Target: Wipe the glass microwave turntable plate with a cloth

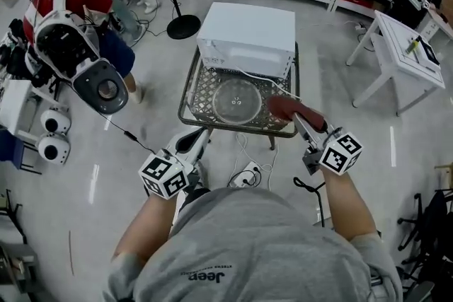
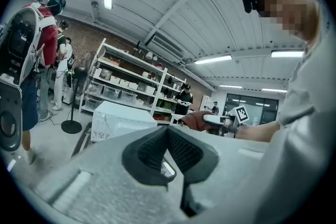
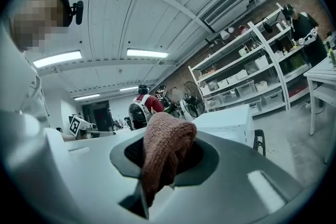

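Grey shirt on the operator fills the lower head view, and everything else lies toward 12 o'clock from it. At the far end of the mesh table stands the microwave, with the glass plate lying flat on the mesh at its 6 o'clock. Status: the cloth sits at the plate's 3 o'clock, just beside the rim, and contact cannot be confirmed. Wiping is therefore judged not yet begun, with the whole plate surface left to do. Right gripper: jaws pinch the cloth, which is bunched between the pads and droops over them. Left gripper: jaws pressed together with nothing between them, positioned at the table's 6 o'clock edge, apart from the plate.
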{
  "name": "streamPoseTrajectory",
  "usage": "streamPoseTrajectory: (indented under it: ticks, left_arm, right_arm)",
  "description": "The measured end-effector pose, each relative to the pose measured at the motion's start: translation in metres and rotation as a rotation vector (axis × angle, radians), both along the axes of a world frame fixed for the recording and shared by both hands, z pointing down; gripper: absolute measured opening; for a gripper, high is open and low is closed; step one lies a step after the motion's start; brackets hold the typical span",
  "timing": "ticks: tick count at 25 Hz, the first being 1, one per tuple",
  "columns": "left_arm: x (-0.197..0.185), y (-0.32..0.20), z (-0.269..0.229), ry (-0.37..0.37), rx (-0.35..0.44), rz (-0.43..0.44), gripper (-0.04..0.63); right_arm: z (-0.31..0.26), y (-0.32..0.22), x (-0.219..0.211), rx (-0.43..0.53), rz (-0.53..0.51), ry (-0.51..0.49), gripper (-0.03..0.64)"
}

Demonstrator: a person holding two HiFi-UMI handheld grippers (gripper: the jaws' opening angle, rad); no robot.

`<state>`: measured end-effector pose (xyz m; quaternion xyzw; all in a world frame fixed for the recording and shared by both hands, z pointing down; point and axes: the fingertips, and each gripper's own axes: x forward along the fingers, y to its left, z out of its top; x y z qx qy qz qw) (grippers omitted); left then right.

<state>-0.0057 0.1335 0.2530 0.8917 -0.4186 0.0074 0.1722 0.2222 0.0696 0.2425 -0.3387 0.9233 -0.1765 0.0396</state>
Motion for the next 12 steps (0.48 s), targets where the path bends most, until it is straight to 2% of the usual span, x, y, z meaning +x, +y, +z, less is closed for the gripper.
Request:
streamPoseTrajectory:
  ticks: [8, 12]
  left_arm:
    - [-0.058, -0.095, 0.022, 0.067, 0.006, 0.143, -0.003]
    - [-0.074, -0.144, 0.030, 0.063, -0.016, 0.261, -0.003]
  right_arm:
    - [0.005, -0.047, -0.058, 0.005, 0.102, 0.049, 0.103]
    - [0.006, -0.078, -0.070, -0.007, 0.221, 0.035, 0.103]
